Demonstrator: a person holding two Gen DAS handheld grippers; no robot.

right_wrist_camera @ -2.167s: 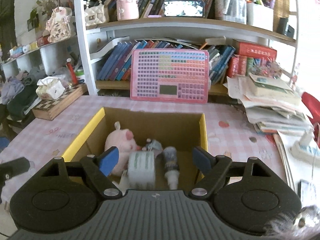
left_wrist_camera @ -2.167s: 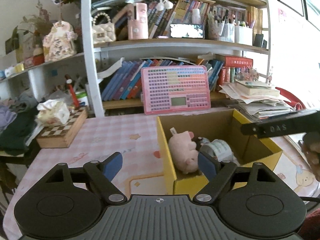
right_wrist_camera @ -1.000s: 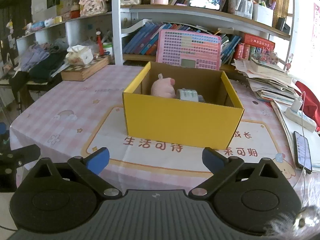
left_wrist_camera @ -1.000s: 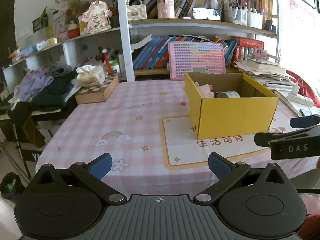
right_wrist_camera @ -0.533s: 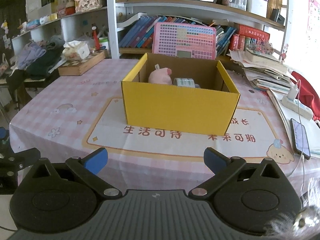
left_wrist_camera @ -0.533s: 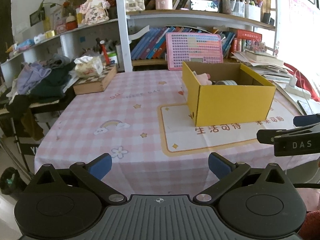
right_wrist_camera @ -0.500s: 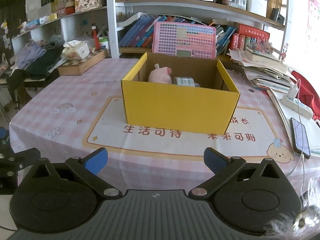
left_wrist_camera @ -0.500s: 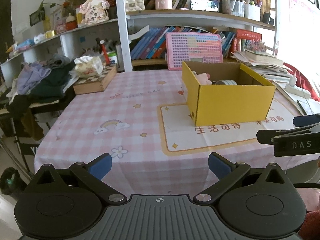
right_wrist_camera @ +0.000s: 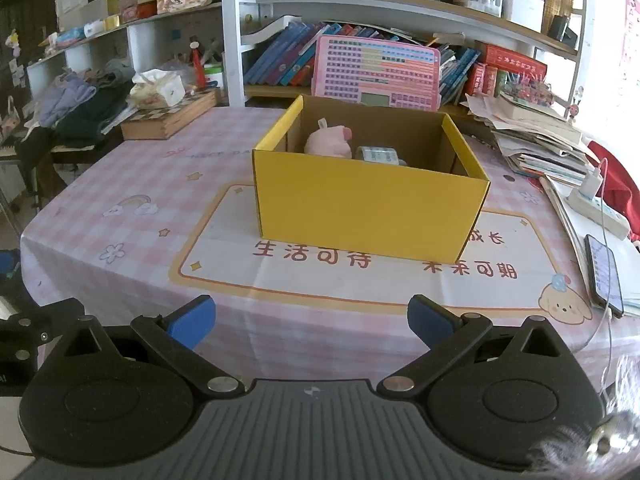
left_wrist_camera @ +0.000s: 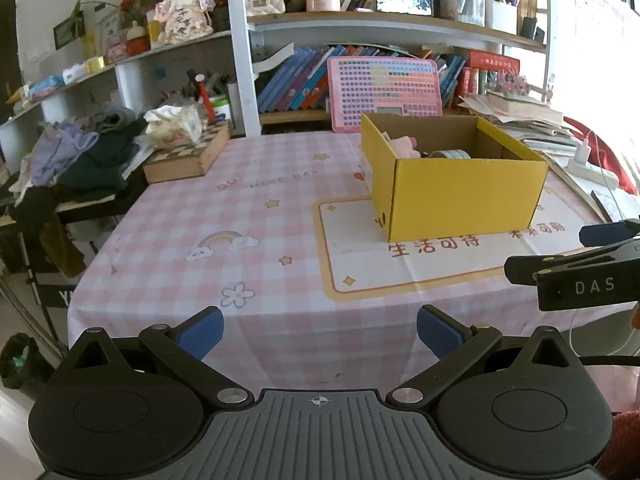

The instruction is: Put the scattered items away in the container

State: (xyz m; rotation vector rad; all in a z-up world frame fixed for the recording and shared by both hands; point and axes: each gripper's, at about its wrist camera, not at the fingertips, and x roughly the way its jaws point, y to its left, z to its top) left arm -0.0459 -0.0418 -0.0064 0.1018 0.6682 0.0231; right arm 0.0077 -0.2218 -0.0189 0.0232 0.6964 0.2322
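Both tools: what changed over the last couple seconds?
Both pulled back from over the yellow box to beyond the table's near edge. The left tool and right tool were open and empty then and are now. The pink plush pig and the other items stayed in the box; the box itself did not move.

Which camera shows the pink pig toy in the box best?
The right wrist view: the pig toy shows over the box front wall. In the left wrist view only a sliver peeks above the side wall.
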